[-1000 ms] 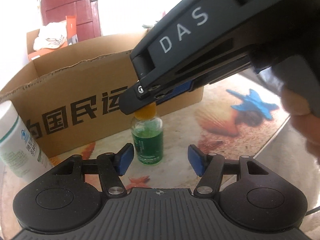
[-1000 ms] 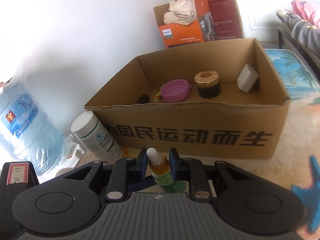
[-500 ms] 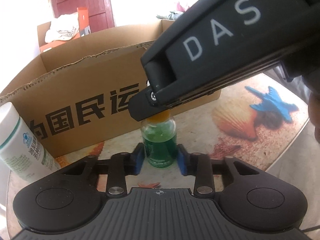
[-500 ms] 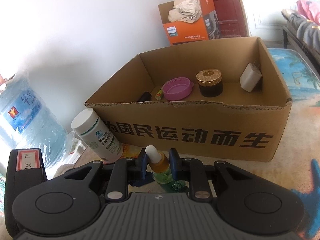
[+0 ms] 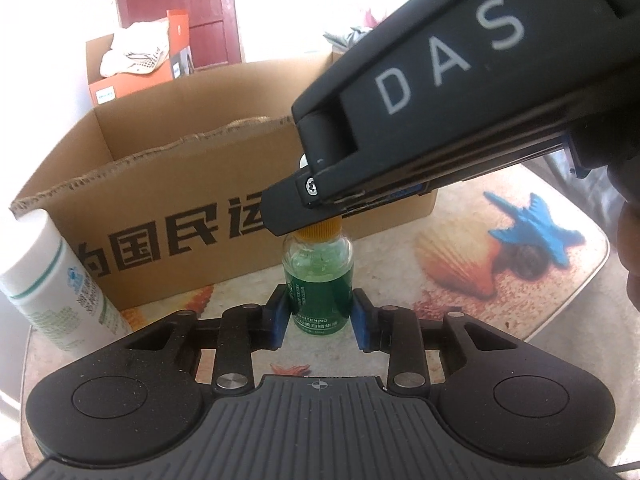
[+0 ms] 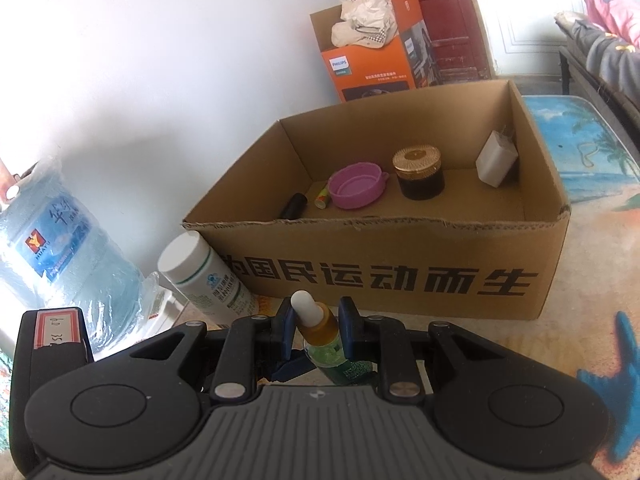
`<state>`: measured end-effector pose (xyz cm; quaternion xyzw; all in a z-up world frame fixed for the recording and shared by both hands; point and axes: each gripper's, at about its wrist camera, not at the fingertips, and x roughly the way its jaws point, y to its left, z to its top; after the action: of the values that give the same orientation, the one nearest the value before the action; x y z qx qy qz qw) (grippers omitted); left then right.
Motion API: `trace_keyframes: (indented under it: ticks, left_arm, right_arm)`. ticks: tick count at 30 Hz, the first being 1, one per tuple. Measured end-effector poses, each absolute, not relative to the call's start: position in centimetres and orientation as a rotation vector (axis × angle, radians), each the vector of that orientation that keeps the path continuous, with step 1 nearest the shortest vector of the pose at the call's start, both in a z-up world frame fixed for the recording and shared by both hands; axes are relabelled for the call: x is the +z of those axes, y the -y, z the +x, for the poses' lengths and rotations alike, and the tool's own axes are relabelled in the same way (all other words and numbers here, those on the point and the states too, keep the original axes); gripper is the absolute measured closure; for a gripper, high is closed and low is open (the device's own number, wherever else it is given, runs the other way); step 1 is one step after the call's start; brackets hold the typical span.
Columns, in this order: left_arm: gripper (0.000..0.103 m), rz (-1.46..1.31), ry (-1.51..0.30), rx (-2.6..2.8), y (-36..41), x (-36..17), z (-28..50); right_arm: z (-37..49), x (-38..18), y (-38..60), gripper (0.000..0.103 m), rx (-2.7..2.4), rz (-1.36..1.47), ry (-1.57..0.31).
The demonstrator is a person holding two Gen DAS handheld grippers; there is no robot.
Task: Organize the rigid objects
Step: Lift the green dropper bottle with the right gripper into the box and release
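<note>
A small round glass dropper bottle [image 5: 318, 280] of green liquid stood upright on the table, just in front of the corrugated cardboard box [image 6: 400, 276] — the left gripper [image 5: 319, 316] had just clamped its blue pads on the body, while the right gripper [image 6: 314, 330] pinched the ribbed amber collar

Home living rm: red wooden door [image 6: 440, 20], sofa [image 6: 600, 52], water jug [image 6: 52, 240], beach-print tablecloth [image 6: 592, 168].

Your left gripper [image 5: 318, 316] is ribbed black plastic with blue pads and silver screws; your right gripper [image 5: 316, 236] reads "DAS".
</note>
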<state>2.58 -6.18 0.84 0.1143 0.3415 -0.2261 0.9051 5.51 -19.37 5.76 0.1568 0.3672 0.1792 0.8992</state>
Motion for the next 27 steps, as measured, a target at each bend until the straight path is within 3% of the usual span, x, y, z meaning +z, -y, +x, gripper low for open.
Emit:
trace_keyframes:
  ticks: [27]
  left_arm:
    - [0.072, 0.147, -0.548, -0.422, 3.4, 11.1, 1.8]
  right_arm:
    - [4.3, 16.3, 16.8, 0.078, 0.468, 0.235, -0.560]
